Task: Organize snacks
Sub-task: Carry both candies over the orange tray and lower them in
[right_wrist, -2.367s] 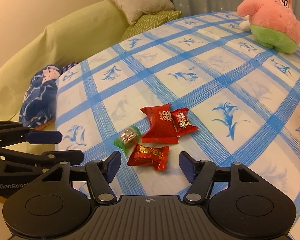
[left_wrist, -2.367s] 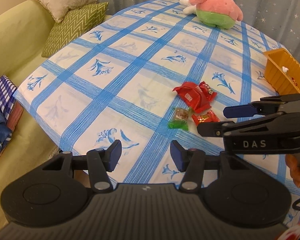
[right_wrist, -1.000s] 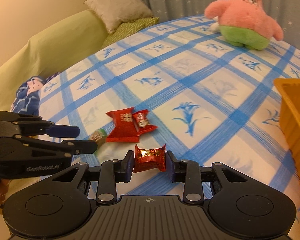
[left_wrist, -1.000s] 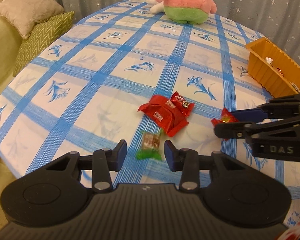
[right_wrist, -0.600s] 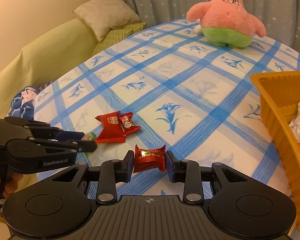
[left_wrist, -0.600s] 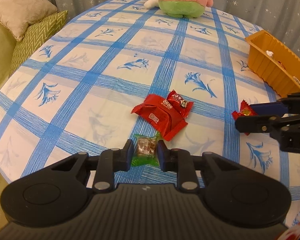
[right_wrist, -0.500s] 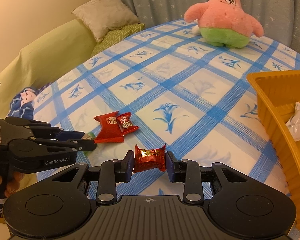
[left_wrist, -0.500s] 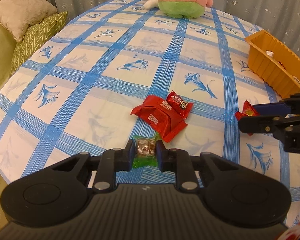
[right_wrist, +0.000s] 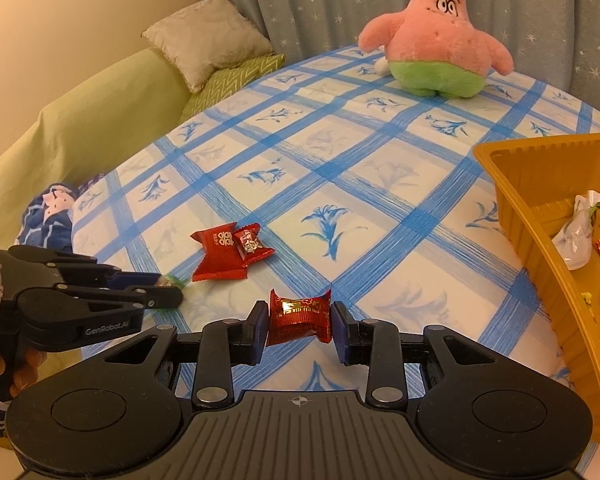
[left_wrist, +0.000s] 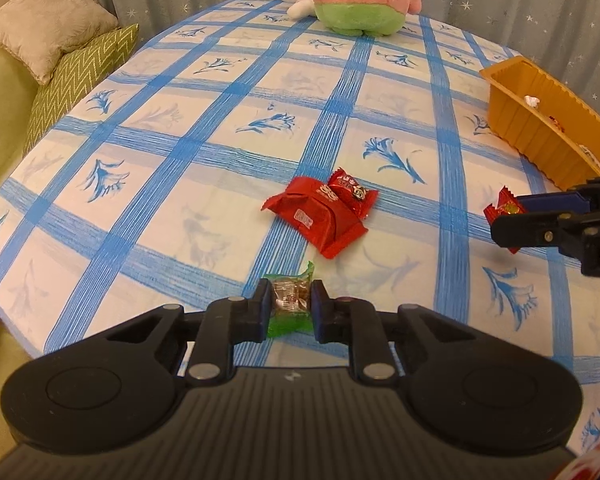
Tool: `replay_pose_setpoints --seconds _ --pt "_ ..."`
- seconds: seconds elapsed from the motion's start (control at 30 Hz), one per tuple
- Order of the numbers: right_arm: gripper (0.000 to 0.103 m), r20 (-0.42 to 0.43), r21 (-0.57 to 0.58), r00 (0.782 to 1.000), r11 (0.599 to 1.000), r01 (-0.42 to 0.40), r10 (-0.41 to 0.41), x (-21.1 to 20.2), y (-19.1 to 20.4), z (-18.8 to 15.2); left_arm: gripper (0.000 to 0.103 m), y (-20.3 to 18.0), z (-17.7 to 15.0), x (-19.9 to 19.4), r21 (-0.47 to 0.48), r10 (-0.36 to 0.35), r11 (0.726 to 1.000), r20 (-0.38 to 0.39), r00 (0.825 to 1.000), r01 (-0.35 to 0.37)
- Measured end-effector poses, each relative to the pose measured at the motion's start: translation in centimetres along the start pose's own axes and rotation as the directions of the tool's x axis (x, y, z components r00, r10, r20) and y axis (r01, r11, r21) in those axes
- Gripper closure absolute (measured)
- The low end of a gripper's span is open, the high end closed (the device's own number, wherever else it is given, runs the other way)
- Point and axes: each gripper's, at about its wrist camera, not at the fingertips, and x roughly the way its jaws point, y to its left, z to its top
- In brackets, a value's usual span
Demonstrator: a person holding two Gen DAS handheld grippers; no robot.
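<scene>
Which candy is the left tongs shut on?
The green-wrapped candy, pinched between the left tongs. It's the only green one; the right tongs hold a red candy, and two more red packets lie loose on the cloth.

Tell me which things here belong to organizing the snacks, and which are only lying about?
Belong to the job:
- green-wrapped candy, in the left claw
- red foil candy, in the right claw
- two red snack packets
- orange plastic tray

Lying about:
- pink star plush toy
- two sofa cushions
</scene>
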Motion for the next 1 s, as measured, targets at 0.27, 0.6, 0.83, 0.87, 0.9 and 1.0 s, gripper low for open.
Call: replay_pose_setpoints --seconds 0.27,0.6,0.83,0.87,0.9,1.0 --pt "0.069 0.017 0.047 1.0 0.999 0.005 -0.006 -2.6 -1.2 -1.1 0.085 -1.8 0.2 -3.3 0.007 -0.045 0.999 0.041 0.998 0.045" --pt "0.069 0.081 0.152 0.994 0.987 0.055 -0.068 -8.5 -4.8 -2.3 0.085 -8.8 3.6 -5.6 0.146 -0.194 0.973 0.107 0.975 0.178" --pt "0.069 0.129 0.247 0.978 0.961 0.127 -0.163 -12.7 -8.7 -3.0 0.085 -15.2 6.6 -5.2 0.273 -0.307 0.924 0.117 0.944 0.267" --pt "0.069 0.134 0.259 0.975 0.956 0.138 -0.177 -13.2 -9.4 -3.1 0.085 -16.0 7.1 -5.0 0.29 -0.32 0.916 0.119 0.94 0.276" --pt "0.069 0.137 0.273 0.972 0.951 0.149 -0.191 -13.5 -10.0 -3.2 0.085 -16.9 7.5 -4.8 0.304 -0.332 0.909 0.118 0.936 0.285" --pt "0.069 0.142 0.312 0.962 0.933 0.179 -0.232 -14.6 -11.9 -3.3 0.085 -19.3 8.9 -4.1 0.34 -0.365 0.888 0.112 0.924 0.31"
